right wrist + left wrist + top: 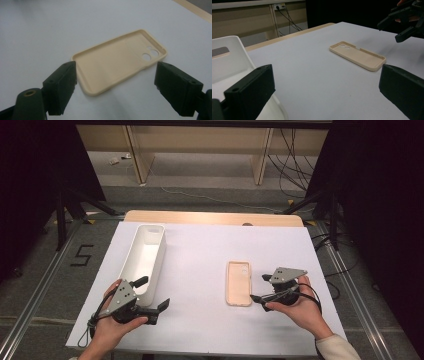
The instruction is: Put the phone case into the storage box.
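- Phone case (239, 283), cream-coloured, is what your right gripper is aimed at, but take the scene from its biggest part down.
- Your table (210, 250) is covered by a white sheet, with a strip of bare wood showing along its far edge.
- At the left of the table you have a long white bin (145, 255), lying lengthwise from near to far, with a handle slot in its end wall, seen in the left gripper view.
- Your left gripper (154, 293) sits at the near left, just beside the near end of the bin. Its fingers (249, 92) are spread wide with nothing between them.
- Your right gripper (261, 288) is at the near right, just to the right of the phone case. Its fingers (61, 86) stand apart, one on either side of the case's near end, and they look clear of it.
- The phone case lies flat on the sheet, right of centre, hollow side up, well apart from the bin. Its camera holes sit at the far end.
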{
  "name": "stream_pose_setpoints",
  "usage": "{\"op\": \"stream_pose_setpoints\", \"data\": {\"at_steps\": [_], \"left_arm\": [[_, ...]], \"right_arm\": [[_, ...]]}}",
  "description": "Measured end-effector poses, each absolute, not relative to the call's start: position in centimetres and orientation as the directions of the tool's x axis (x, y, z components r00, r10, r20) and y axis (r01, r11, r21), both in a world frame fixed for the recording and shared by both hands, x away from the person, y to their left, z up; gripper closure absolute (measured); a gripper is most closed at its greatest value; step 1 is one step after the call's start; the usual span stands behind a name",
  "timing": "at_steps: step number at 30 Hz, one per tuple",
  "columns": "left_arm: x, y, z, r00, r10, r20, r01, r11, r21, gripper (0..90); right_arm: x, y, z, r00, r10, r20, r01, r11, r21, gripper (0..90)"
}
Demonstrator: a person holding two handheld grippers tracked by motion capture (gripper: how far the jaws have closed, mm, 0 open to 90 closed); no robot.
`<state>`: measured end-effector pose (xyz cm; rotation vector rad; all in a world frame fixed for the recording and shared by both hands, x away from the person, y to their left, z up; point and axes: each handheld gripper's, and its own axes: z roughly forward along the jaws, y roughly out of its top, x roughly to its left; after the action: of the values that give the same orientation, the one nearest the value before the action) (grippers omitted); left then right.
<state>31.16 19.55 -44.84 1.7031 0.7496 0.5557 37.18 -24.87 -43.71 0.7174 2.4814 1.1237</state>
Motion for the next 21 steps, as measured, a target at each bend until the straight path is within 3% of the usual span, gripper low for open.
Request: {"op": "stream_pose_setpoints", "data": {"at_steps": [9, 21], "left_arm": [[31.3, 19.7, -44.9, 0.683, 0.730, -0.027, 0.200, -0.151, 0.968, 0.0], [31.3, 19.4, -44.8, 0.675, 0.737, -0.023, 0.204, -0.157, 0.966, 0.0]], "right_arm": [[37.2, -22.7, -44.5, -0.893, 0.434, -0.116, 0.245, 0.688, 0.684, 23.3], [37.6, -20.1, -45.2, -0.934, 0.308, -0.181, 0.174, 0.834, 0.524, 21.6]]}}
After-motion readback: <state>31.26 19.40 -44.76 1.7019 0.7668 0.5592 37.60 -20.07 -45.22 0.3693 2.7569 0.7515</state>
